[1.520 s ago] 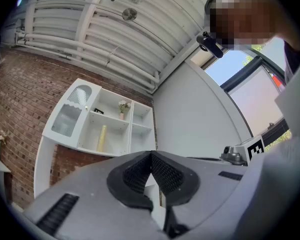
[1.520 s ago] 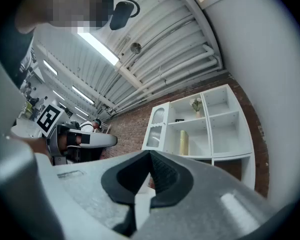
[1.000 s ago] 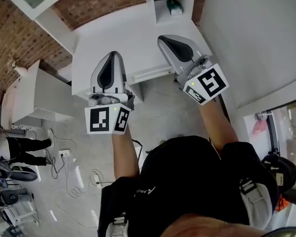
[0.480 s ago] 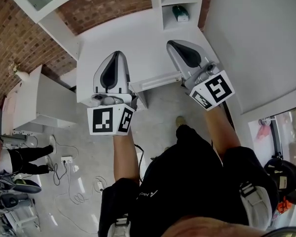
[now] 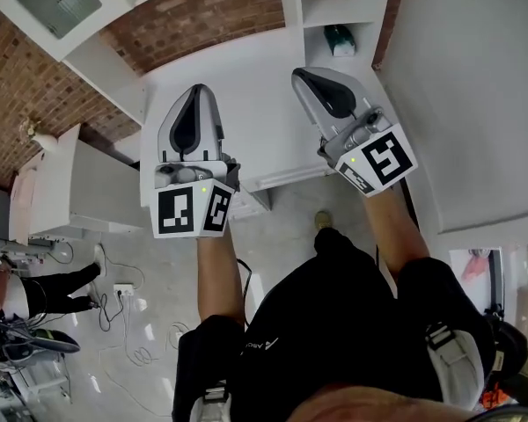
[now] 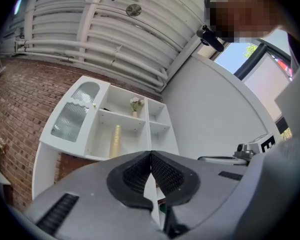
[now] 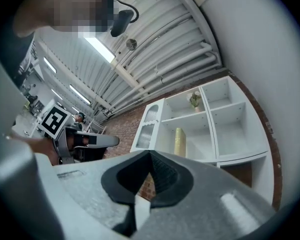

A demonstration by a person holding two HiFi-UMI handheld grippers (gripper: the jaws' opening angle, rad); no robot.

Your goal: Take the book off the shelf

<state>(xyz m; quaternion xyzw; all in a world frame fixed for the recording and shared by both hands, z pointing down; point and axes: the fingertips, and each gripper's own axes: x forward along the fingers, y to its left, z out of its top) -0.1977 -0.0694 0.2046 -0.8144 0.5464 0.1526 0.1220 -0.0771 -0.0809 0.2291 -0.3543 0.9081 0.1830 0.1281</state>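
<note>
A white wall shelf (image 6: 155, 120) hangs on the brick wall ahead. A tall yellow book-like thing (image 6: 115, 140) stands upright in its middle compartment, also seen in the right gripper view as the yellow upright thing (image 7: 179, 142). In the head view a small green thing (image 5: 339, 39) lies in a low compartment. My left gripper (image 5: 196, 90) is shut and empty, its tips (image 6: 150, 155) meeting well short of the shelf. My right gripper (image 5: 300, 73) is likewise shut with nothing held, its tips (image 7: 150, 155) pointing at the shelf.
A white table (image 5: 251, 104) lies under both grippers, against the brick wall (image 5: 185, 11). A small vase with a plant (image 6: 135, 105) stands on the upper shelf. A glass-fronted cabinet door (image 6: 72, 116) is at the shelf's left. Cables (image 5: 123, 323) and a person (image 5: 35, 293) are at the lower left.
The head view has slid so the table and shelf sit further right. Both grippers stay shut and side by side over the table; the left one has risen a little in view.
</note>
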